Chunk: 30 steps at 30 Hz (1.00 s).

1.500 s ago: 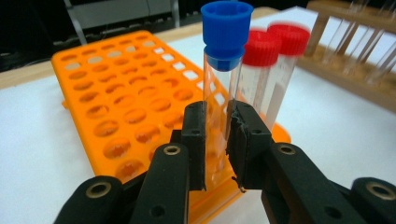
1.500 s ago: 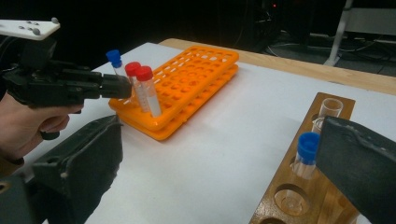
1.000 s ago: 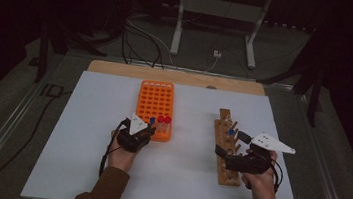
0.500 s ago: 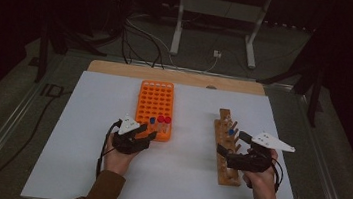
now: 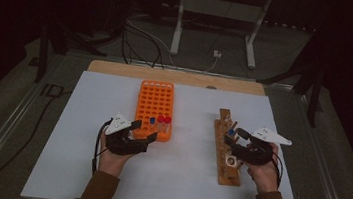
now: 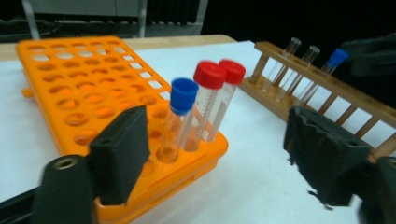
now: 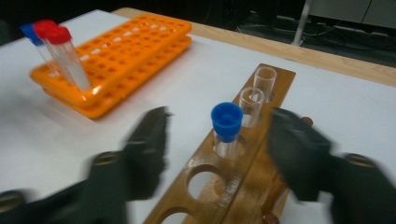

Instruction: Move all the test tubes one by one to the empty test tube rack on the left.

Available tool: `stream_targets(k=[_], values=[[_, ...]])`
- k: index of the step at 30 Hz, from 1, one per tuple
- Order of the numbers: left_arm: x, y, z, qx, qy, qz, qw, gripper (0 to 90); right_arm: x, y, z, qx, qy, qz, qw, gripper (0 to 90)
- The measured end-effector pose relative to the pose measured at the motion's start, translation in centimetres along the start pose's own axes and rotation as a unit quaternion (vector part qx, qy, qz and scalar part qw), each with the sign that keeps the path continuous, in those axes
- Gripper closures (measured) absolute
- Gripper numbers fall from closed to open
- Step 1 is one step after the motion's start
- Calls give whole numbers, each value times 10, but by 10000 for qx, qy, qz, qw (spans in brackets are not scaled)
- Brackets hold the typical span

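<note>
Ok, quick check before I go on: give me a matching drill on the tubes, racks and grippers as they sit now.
Things:
1. blue-capped tube between the right gripper jaws
2. two red-capped tubes
3. two uncapped tubes
4. left gripper

Places or states:
A. in the wooden rack, beyond the capped tube
B. jaws apart, nothing between the pads, just in front of the orange rack
C. upright in a hole of the wooden rack, pads either side but not yet touching
D. in the orange rack's near corner, beside another blue-capped tube

Pairs: 1-C, 2-D, 3-A, 4-B
</note>
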<state>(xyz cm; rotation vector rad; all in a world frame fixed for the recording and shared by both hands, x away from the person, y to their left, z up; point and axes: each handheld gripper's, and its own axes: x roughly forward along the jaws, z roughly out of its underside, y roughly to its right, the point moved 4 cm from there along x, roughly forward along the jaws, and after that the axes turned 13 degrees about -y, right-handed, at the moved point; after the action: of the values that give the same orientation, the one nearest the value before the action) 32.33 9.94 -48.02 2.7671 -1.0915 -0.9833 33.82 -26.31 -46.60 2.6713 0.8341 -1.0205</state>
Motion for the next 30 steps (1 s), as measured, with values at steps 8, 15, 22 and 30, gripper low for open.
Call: stream_targets(k=[8, 15, 22, 30], values=[[-11, -5, -3, -123, 121, -245, 9996, 38, 19, 2, 0, -218, -326, 256, 9989, 728], [-10, -3, -3, -49, 89, -319, 9994, 13, 25, 6, -1, -143, -304, 332, 9989, 758], [-8, -1, -1, -10, 26, -329, 9995, 13, 24, 4, -1, -66, -225, 449, 9987, 767], [-4, 2, 0, 62, -42, -329, 9994, 13, 9, 3, -6, 22, 69, 502, 9987, 768]])
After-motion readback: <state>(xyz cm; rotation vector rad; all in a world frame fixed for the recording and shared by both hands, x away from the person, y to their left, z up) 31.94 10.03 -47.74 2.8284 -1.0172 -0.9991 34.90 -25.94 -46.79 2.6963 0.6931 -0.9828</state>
